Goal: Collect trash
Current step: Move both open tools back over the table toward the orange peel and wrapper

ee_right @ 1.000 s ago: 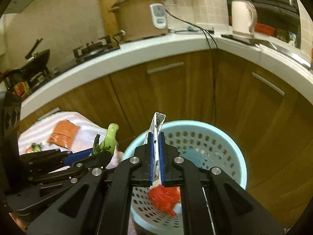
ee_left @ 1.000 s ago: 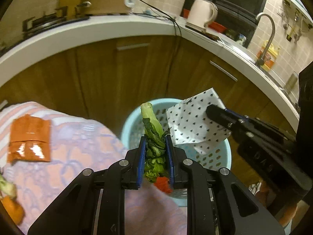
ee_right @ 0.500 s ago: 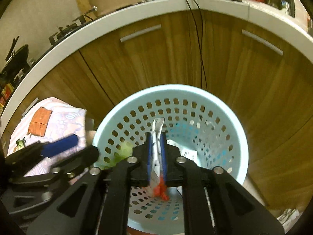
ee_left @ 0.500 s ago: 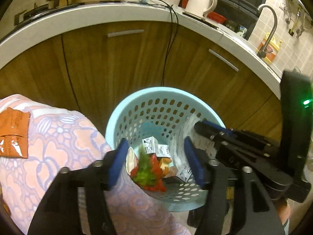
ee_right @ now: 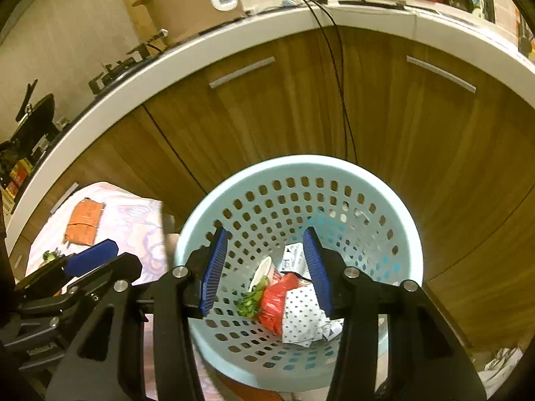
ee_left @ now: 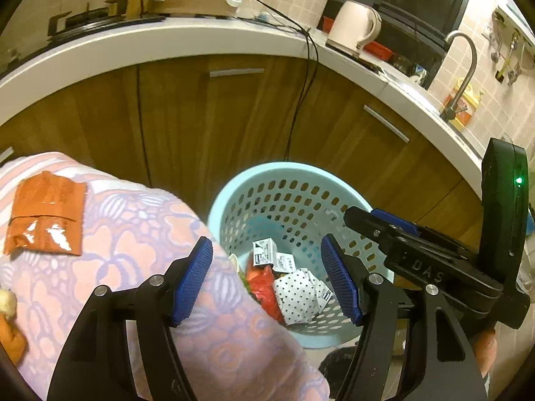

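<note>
Since a second ago both tools have let go: the green vegetable stalk [ee_right: 250,303] has left the left gripper [ee_left: 269,279] and the polka-dot paper wrapper [ee_right: 302,314] has left the right gripper [ee_right: 265,269], and both now lie in the pale blue perforated basket [ee_right: 384,200]. The left gripper's jaws are opening, nothing between the blue pads. The right gripper's jaws are opening too, likewise empty, poised over the basket's near side. In the basket the stalk sits left of a red plastic scrap [ee_right: 276,305], with the wrapper on its right and a small printed carton [ee_left: 265,254] further back. To the left, a pink floral cloth [ee_left: 133,234] carries an orange sachet [ee_left: 46,214]. Beyond stand wooden cabinet doors [ee_right: 267,107] under a white countertop [ee_left: 167,38].
</note>
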A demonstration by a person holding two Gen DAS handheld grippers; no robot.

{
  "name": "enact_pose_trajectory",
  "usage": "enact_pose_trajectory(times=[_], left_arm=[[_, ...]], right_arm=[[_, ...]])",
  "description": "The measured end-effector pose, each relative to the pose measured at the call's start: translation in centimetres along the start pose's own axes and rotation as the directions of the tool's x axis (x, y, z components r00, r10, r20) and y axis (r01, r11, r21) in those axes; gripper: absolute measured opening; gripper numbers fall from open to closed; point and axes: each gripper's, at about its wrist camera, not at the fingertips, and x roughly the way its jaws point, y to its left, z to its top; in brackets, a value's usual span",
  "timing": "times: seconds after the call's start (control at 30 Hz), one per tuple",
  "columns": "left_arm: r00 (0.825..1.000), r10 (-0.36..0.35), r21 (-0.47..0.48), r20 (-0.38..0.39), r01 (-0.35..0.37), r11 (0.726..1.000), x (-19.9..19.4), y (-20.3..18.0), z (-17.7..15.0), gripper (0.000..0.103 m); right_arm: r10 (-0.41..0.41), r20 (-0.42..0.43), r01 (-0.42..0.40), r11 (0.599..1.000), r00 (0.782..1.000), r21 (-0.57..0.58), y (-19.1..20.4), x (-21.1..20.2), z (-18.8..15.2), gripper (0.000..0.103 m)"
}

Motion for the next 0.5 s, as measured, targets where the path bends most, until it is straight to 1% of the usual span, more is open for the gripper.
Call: enact_pose_trajectory(times=[0.3,0.5], left_arm=[[0.996,0.034,-0.056,0.08,-0.029,0.998,-5.1,3.1,-0.6,0.065],[0.99,0.073,-0.123,0.124,-0.058,0.991,-8.5,6.0,-1.5,0.065]], right_arm=[[0.067,0.047,-0.063,0.994,0.997,-0.087,4.9,-2.1,0.4,0.044],[0.117,0.049,-0.109,0.985,0.992,-0.135,8.4,-2.4,0.1,0.044]])
